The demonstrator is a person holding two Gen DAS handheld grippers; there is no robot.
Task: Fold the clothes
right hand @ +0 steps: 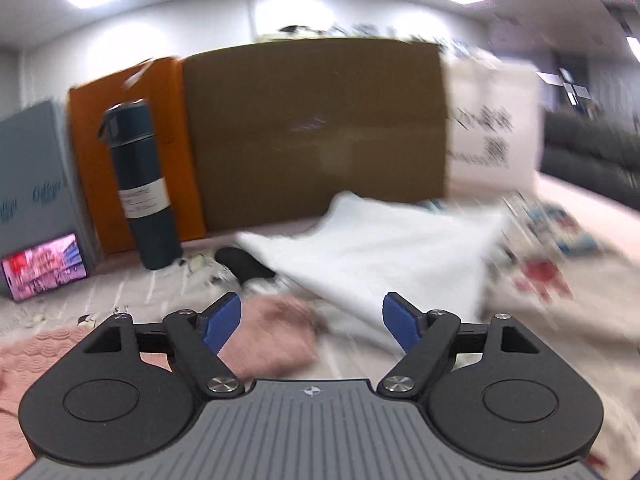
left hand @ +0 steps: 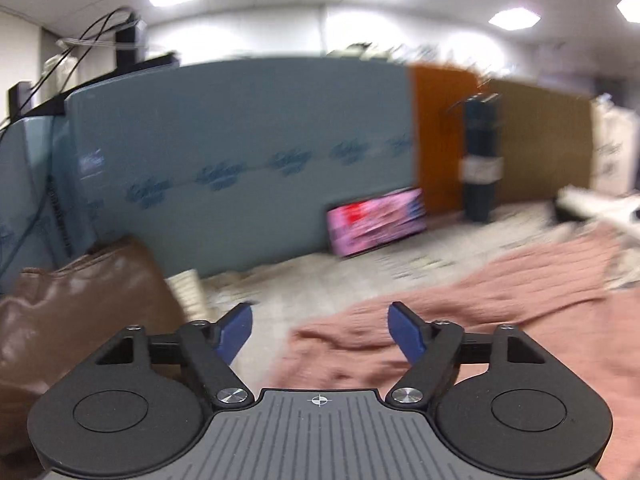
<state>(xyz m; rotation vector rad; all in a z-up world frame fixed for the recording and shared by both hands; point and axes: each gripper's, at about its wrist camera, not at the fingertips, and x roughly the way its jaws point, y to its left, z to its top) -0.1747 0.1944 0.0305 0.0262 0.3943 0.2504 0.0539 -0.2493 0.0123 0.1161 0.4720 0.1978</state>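
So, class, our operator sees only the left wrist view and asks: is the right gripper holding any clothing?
Observer: No. The right gripper is open, nothing between its pads; part of the pink knit garment lies beneath it.
Operator: Is there other clothing beyond the pink one?
Observer: Yes, a white garment lies crumpled in front of the brown cardboard box.
Operator: Anything small near the dark bottle?
Observer: A black item lies right of the bottle, partly under the white garment's edge; too blurred to identify.
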